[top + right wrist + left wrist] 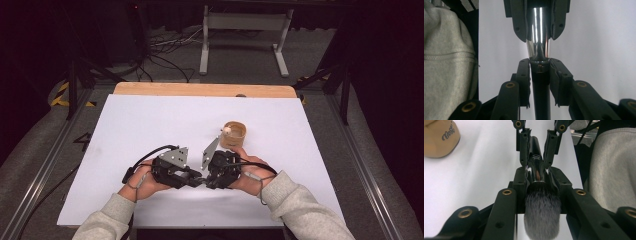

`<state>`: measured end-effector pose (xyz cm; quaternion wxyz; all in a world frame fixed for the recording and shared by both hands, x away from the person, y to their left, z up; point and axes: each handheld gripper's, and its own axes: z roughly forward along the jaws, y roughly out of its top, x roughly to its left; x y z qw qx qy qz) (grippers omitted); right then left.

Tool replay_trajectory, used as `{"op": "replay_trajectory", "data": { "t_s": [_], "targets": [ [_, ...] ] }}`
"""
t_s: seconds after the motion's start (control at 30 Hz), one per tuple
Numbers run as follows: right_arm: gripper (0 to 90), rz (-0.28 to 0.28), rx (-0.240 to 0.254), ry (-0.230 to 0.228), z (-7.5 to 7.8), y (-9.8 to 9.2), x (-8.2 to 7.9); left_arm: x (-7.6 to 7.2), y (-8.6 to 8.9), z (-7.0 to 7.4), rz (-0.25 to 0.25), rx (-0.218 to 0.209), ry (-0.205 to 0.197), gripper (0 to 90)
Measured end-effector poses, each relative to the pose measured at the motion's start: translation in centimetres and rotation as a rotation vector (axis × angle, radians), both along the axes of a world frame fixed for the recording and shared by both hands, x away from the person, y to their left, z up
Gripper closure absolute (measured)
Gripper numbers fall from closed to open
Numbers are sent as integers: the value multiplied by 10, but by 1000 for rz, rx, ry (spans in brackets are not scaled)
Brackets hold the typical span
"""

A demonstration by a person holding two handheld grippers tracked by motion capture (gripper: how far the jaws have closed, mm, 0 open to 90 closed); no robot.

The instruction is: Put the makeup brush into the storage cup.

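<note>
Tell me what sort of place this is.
Probably a lab or studio recording bench, not a home: a white sheet over a wooden tabletop, loose cables on grey carpet behind it, and a metal stand against dark surroundings.

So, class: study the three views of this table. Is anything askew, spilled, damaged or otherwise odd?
Nothing stands out. The brush is held straight between both grippers, the left gripper on its shiny metal collar, the right gripper on its black handle. The wooden cup stands upright on the white table, with nothing spilled.

A white table stands on grey floor with cables.
</note>
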<state>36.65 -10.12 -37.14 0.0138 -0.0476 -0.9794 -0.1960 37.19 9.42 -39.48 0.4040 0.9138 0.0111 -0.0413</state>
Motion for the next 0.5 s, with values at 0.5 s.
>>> {"op": "replay_trajectory", "data": {
  "t_s": [0.5],
  "targets": [
    [738,32,-23,-13,0,2,-2,0,-1,-1,-9,-1,14,703]
  ]
}}
